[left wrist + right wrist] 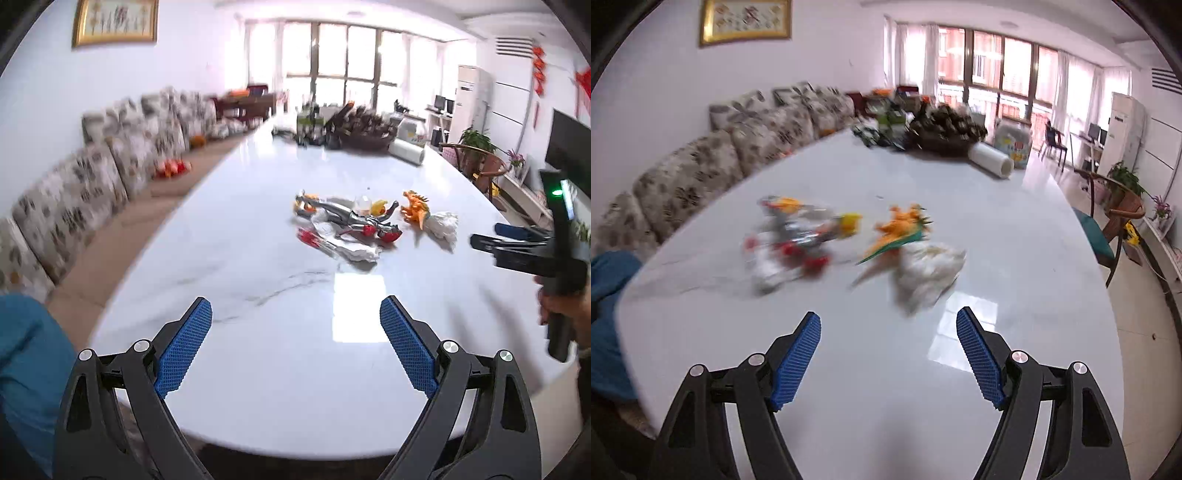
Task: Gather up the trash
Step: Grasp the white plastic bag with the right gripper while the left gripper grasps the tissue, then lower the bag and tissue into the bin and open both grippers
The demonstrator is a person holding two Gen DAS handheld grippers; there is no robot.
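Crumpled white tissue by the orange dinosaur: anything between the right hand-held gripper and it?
Nothing visible. The right hand-held gripper is open, with bare white table up to the crumpled white tissue. The orange dinosaur toy lies behind it.

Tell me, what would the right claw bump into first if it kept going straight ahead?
Probably the crumpled white tissue. The right claw is open above the bare table, and the tissue lies just ahead of it, beside the orange toy dinosaur. The picture is blurred, so depth is uncertain.

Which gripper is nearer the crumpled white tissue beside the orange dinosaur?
Right. The right gripper hovers open just short of the crumpled white tissue; the left gripper hangs open farther back near the table's edge.
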